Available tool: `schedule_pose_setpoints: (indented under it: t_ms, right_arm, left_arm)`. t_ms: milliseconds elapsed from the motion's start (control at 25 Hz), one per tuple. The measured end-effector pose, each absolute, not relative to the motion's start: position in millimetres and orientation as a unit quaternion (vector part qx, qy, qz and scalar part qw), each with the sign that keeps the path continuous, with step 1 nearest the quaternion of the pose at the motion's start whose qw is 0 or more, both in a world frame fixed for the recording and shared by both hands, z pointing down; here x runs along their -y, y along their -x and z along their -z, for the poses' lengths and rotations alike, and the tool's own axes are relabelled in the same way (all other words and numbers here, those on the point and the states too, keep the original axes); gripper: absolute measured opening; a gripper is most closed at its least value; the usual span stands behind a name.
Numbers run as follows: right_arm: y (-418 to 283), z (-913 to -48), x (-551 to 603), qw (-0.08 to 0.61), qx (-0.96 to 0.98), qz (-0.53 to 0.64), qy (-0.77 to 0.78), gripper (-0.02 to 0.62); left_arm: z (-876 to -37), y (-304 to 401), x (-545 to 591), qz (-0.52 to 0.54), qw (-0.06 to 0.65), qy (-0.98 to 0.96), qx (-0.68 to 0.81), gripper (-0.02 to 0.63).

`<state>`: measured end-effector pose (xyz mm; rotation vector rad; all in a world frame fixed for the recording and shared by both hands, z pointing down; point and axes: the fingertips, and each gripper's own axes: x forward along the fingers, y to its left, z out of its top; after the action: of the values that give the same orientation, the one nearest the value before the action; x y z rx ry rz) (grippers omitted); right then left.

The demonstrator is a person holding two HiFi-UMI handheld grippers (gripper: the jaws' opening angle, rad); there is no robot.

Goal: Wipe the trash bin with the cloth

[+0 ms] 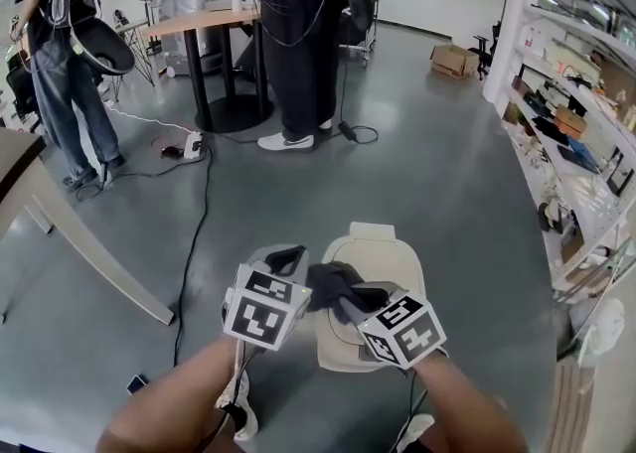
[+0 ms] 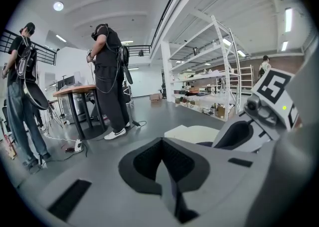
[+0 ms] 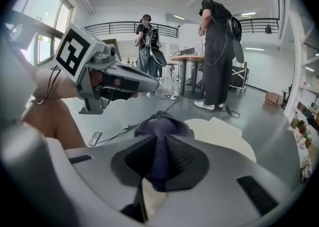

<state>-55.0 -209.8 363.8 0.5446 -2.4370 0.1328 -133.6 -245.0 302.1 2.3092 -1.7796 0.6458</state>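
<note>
Right gripper (image 1: 350,304) fingers pinch the dark cloth (image 1: 331,282), bunched over the beige trash bin (image 1: 383,254) lid at lower centre, probably set to wipe. Left gripper (image 1: 286,262) fingers are closed and empty just beside the cloth, likely spare.

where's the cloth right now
Bottom centre of the head view, the cloth is pinched in the right gripper, over the trash bin lid.
</note>
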Motion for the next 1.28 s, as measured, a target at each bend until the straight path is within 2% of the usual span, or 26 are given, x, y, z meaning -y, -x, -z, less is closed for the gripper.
schedule_pose_setpoints:
  t_ms: [280,1280]
  right_arm:
    - [39.9,-369.7,218.4,0.338,0.913,-0.043,-0.224,0.052]
    - [-40.2,-376.5,242.8,0.354,0.884,-0.065,-0.298,0.052]
  left_arm:
    - [-300.0,127.2,247.5,-0.213,0.077,-0.774,0.591,0.000]
    - [-312.7,77.2,244.1,-0.215,0.109,-0.804,0.544,0.000]
